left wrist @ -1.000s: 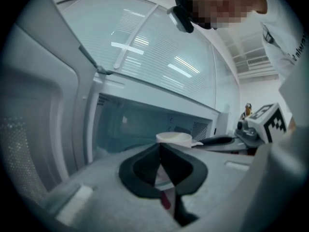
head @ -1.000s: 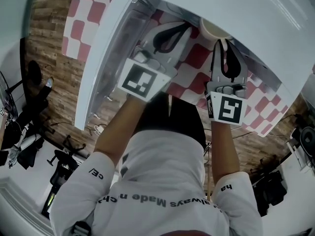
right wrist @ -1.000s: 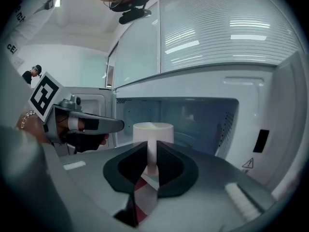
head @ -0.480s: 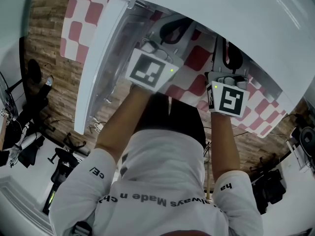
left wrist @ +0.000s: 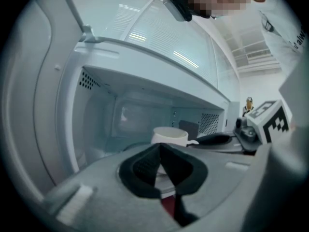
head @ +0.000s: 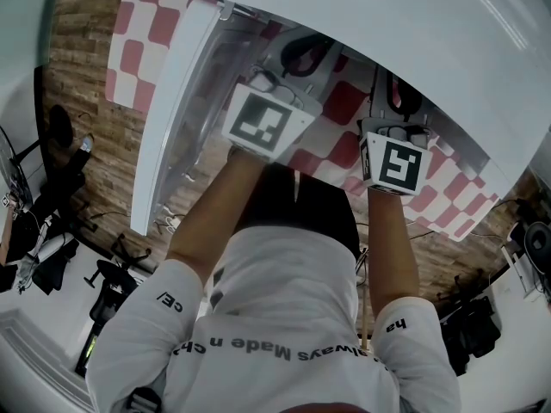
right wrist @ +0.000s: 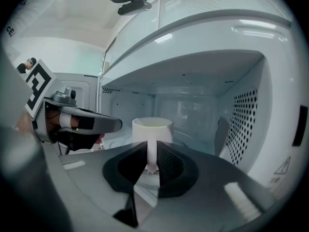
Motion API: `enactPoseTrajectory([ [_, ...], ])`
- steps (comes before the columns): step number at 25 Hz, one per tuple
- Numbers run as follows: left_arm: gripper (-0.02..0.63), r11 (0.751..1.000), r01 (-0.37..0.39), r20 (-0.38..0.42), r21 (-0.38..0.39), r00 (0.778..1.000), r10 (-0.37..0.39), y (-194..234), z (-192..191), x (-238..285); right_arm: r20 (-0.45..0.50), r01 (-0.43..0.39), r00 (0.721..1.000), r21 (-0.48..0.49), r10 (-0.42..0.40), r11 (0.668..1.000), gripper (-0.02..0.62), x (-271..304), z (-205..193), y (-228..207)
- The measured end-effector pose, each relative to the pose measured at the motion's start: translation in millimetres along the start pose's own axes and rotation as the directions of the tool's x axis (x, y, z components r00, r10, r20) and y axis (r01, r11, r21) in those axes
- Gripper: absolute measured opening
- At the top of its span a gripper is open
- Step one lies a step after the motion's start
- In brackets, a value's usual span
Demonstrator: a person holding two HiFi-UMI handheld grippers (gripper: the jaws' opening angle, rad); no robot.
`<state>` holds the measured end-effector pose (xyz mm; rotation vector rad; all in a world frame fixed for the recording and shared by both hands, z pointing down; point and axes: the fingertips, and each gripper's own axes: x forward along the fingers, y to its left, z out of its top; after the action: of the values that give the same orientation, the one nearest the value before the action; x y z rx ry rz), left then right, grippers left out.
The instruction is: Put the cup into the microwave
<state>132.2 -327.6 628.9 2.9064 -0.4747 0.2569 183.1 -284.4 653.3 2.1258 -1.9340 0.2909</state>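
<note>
The white cup (right wrist: 152, 128) is inside the open white microwave (right wrist: 246, 115), over its glass plate. I cannot tell whether the cup rests on the plate. My right gripper (right wrist: 151, 161) is shut on the cup's handle. From the left gripper view the cup (left wrist: 170, 135) shows just beyond my left gripper (left wrist: 159, 151), which is shut on nothing and stands at the cavity's mouth, apart from the cup. In the head view both grippers, left (head: 306, 54) and right (head: 400, 93), reach under the microwave's top (head: 387, 24), which hides the cup.
The microwave door (head: 172, 119) hangs open to the left of my left gripper. The perforated right wall (right wrist: 244, 122) of the cavity is close to the cup. A red-and-white checked cloth (head: 138, 41) covers the surface below.
Both grippers have pushed forward into the microwave. The cup, seen at the opening's edge a second ago, has gone under the microwave's top.
</note>
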Motion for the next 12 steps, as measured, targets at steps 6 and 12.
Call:
enactPoseTrajectory([
  [6,0.005,1.0,-0.002,-0.014,-0.002,1.0,0.002,-11,3,-9,-0.034,-0.003,0.999,0.021,0.003,1.0,0.048,-7,-3,0],
  [12,0.005,1.0,-0.001,-0.034,0.021,0.999,0.002,-20,6,-21,-0.049,-0.001,0.999,0.047,0.004,0.999,0.11,-16,1,-3],
])
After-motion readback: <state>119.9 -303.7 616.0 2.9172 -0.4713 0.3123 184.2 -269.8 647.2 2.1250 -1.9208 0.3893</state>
